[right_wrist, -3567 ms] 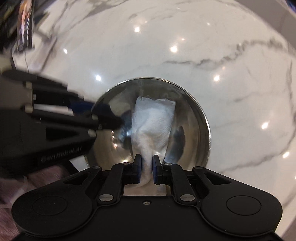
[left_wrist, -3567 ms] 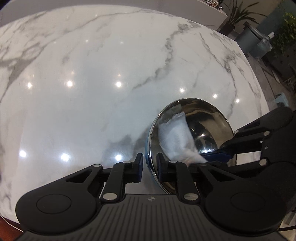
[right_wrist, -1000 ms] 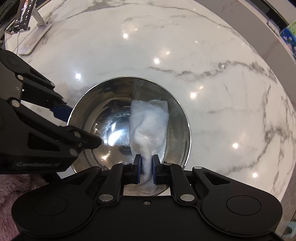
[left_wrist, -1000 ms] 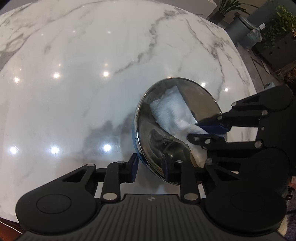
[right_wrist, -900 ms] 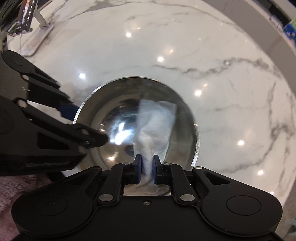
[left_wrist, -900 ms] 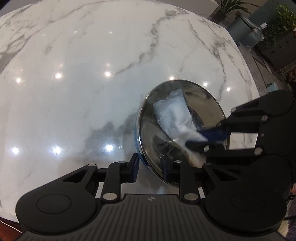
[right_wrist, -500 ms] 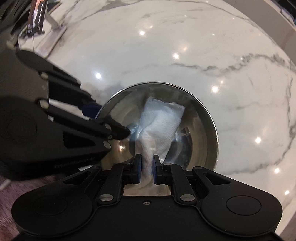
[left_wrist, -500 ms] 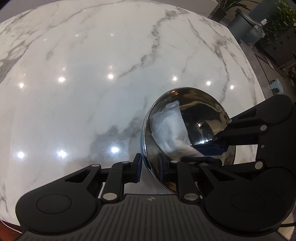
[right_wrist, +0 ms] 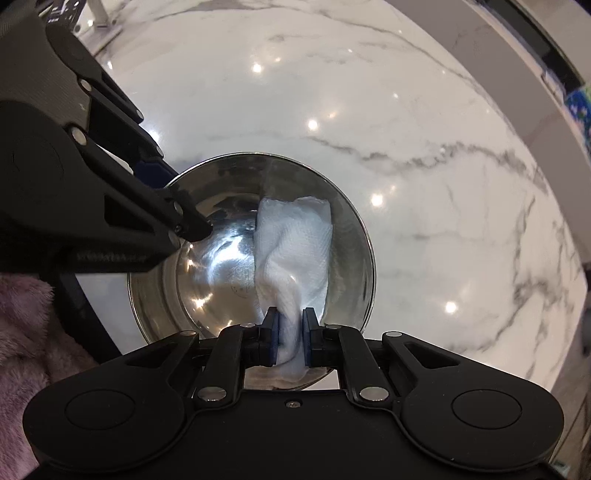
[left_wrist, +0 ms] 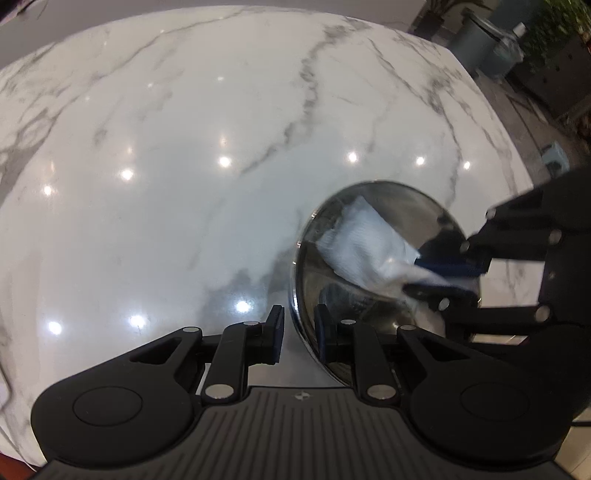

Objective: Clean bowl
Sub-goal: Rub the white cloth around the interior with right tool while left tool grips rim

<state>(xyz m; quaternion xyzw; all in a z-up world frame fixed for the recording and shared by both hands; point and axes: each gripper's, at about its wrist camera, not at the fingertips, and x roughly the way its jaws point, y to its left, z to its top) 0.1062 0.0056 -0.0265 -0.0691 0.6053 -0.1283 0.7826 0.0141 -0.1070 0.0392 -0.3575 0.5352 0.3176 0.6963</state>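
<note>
A shiny steel bowl (left_wrist: pixel 406 206) (right_wrist: pixel 221 258) stands on the marble table. My left gripper (left_wrist: pixel 299 332) (right_wrist: pixel 177 199) straddles its near rim. The jaws are opening: the inner pad lies against the wall, and a sliver of table shows between the outer pad and the rim. My right gripper (right_wrist: pixel 290 332) (left_wrist: pixel 432 277) points down into the bowl, shut on a crumpled white paper towel (right_wrist: pixel 295 240) (left_wrist: pixel 365 240). The towel lies spread against the inner wall.
The white marble table (left_wrist: pixel 184 184) spreads wide to the left and beyond the bowl. Its right edge drops to a floor with bins and plants (left_wrist: pixel 480 40). Pink fuzzy fabric (right_wrist: pixel 22 332) shows at the lower left, a small stand (right_wrist: pixel 96 14) at the far corner.
The right gripper has swept the towel around inside the bowl, from the middle over to the wall. The left jaws narrowed on the rim, then widened a little.
</note>
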